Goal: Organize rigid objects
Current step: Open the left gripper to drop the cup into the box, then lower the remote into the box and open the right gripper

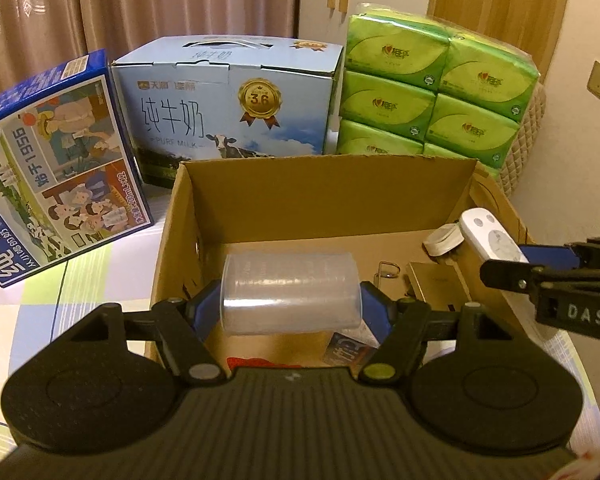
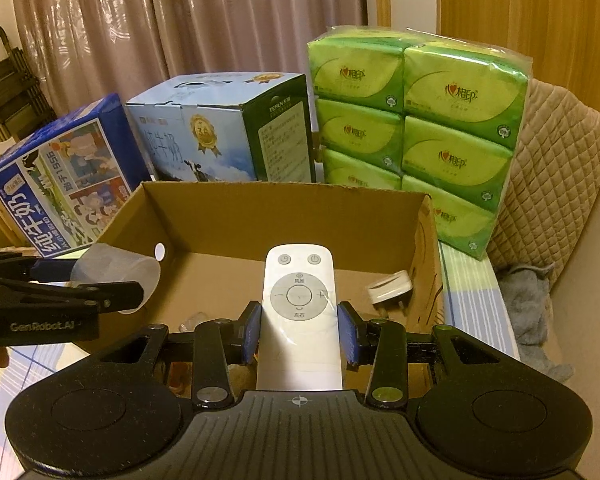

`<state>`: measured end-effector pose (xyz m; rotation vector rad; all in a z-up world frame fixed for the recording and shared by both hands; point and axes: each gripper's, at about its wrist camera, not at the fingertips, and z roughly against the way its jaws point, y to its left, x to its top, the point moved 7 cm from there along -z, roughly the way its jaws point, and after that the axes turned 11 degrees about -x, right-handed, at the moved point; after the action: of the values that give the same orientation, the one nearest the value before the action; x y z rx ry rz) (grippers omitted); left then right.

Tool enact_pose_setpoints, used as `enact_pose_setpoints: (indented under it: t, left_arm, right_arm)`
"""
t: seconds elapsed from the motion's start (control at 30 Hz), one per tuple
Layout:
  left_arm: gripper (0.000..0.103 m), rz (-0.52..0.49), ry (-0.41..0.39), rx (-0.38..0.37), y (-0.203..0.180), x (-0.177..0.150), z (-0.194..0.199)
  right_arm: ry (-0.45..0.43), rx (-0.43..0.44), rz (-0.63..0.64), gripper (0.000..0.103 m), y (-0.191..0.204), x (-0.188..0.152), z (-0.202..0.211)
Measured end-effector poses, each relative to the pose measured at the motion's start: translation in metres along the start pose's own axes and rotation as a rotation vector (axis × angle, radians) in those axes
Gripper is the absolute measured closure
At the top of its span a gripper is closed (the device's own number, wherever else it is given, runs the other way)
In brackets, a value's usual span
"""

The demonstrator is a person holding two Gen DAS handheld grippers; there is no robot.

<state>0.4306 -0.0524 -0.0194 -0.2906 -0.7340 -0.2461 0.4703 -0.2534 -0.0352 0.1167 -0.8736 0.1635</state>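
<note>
The left gripper [image 1: 290, 304] grips a translucent plastic measuring cup [image 1: 290, 294] lying on its side, a blue pad pressed against each end, above the open brown cardboard box [image 1: 324, 184]. From the right wrist view the same cup [image 2: 116, 276] hangs over the box's left wall, mouth turned toward the camera.

The right gripper [image 2: 299, 330] is closed on a slim white remote control [image 2: 299, 312] with a round grey dial and 2 small buttons at its far end; the blue pads clamp its sides at mid-length. The remote points forward over the near part of the box, and in the left wrist view its tip [image 1: 494, 236] shows above the box's right side.

On the box floor lie a white wall plug [image 2: 390, 286] near the right wall, a flat gold-coloured box [image 1: 436, 284], a thin metal wire loop [image 1: 388, 270] and a small blue packet [image 1: 346, 350] (its print is too blurred to read).

Behind the box stand a dark blue milk carton with cartoon panels [image 1: 56, 184], tilted, a light blue milk carton with a gold medal and a cow [image 1: 228, 108], and a wrapped stack of green tissue packs [image 1: 436, 84]. Beige curtains [image 2: 172, 28] hang at the back.
</note>
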Motion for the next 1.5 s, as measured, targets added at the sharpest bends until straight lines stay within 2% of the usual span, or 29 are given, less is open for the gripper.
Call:
enact_pose_setpoints:
  t: [0.07,1.5]
  left_arm:
    - [0.024,0.012,-0.010,0.012,0.0018,0.0015,-0.0008]
    - [0.024,-0.017,-0.020,0.010,-0.0009,-0.0053,0.0037]
  right_arm:
    - [0.000,0.000,0.000,0.066,0.0005,0.0000,0.0000]
    - [0.004,0.012,-0.014,0.066,0.0066,0.0030,-0.0007]
